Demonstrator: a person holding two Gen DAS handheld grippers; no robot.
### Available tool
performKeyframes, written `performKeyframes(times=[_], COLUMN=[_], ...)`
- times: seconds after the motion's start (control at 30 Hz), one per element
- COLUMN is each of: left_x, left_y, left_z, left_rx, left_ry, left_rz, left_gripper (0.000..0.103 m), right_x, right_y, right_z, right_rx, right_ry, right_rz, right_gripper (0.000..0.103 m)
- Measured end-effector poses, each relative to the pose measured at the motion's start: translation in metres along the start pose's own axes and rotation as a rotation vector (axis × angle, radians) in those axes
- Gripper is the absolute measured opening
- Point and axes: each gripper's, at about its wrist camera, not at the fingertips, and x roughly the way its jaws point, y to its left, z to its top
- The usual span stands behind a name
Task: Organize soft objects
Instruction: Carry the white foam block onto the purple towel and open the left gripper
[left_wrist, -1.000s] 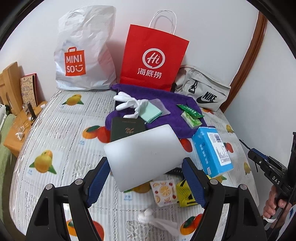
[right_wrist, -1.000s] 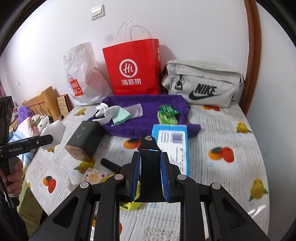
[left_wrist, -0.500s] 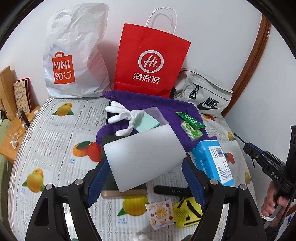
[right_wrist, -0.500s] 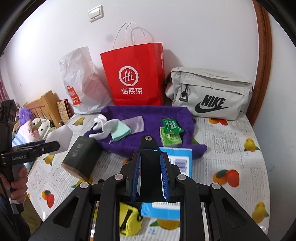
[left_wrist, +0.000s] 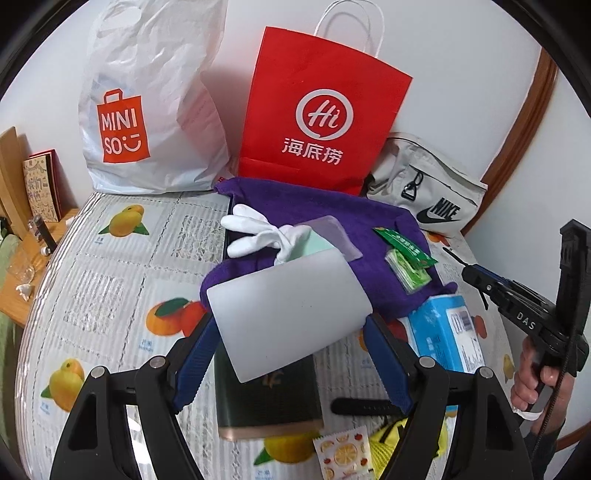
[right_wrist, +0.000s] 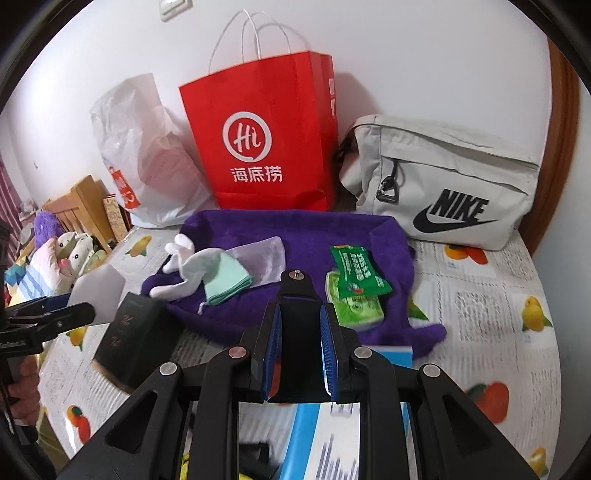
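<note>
Left wrist view shows our left gripper (left_wrist: 288, 332) clamped wide on a white foam block (left_wrist: 286, 314) above the bed (left_wrist: 110, 258). Our right gripper (right_wrist: 299, 343), fingers shut, holds nothing. We keep pressure light and carry level toward the purple towel (right_wrist: 314, 236).

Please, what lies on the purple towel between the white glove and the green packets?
In the right wrist view, on the purple towel, a mint-green folded cloth and a pale lilac pouch lie between the white glove and the green packets.

Three bags: red paper (right_wrist: 266, 140), white plastic (left_wrist: 147, 99), grey Nike (right_wrist: 450, 184); one purple towel (right_wrist: 306, 236); one white glove (right_wrist: 184, 266).
</note>
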Motion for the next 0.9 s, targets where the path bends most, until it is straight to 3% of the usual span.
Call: performKeyframes(times=[0.37,0.63,0.9], left_x=[0.035,0.056,0.072], left_y=[-0.002,-0.005,-0.016], left_z=[0.030,0.041,0.046], left_rx=[0.019,0.046,0.063], left_ry=[0.028,0.059,0.080], left_rz=[0.007,0.023,0.024], left_gripper=[0.078,0.078,0.078], right_x=[0.063,0.108,0.128], right_y=[-0.003,-0.004,-0.007], right_z=[0.020,0.028,0.026], right_rx=[-0.016,-0.029,-0.034], right_ry=[0.070,0.172,0.230], right_rz=[-0.010,-0.023,-0.002], right_gripper=[0.022,0.022,0.023])
